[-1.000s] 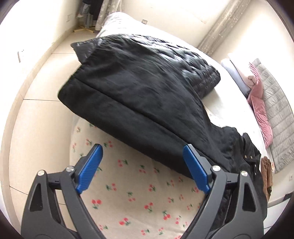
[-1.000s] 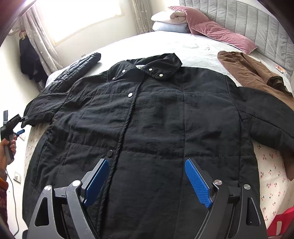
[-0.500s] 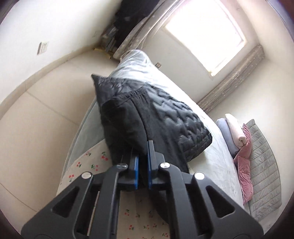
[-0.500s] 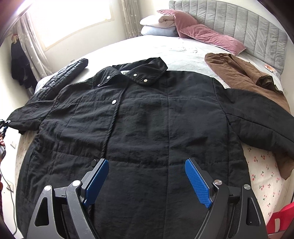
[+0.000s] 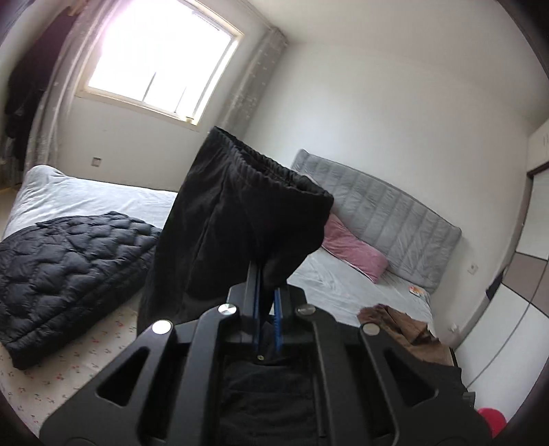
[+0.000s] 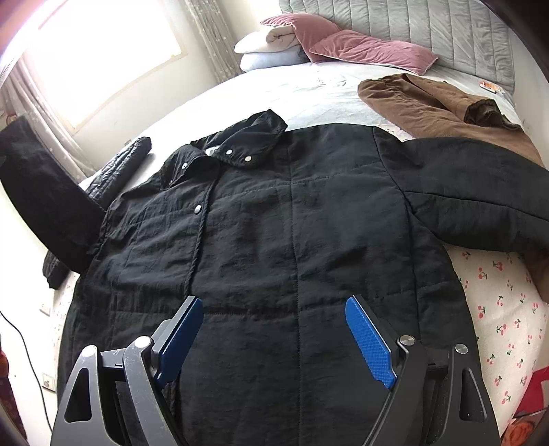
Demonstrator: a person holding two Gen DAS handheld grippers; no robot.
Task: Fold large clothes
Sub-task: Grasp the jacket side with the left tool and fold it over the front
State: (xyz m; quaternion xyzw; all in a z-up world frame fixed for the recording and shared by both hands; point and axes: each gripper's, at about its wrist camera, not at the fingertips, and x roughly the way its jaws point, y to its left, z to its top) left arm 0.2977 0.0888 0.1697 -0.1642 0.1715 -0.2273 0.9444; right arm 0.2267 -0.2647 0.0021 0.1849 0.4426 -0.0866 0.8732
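Observation:
A large black padded jacket lies front-up on the bed, collar toward the pillows. My left gripper is shut on the jacket's left sleeve cuff and holds it lifted above the bed; the raised sleeve shows at the left of the right wrist view. My right gripper is open and empty, hovering over the jacket's lower front. The jacket's other sleeve lies stretched out to the right.
A black quilted garment lies on the bed to the left. A brown coat lies at the right near the grey headboard. Pink pillows and folded bedding sit at the head. A cherry-print sheet covers the bed's near part.
My left gripper closed on the sleeve cuff and lifted it up off the bed, swinging to face the headboard. My right gripper stayed open and moved slightly over the jacket.

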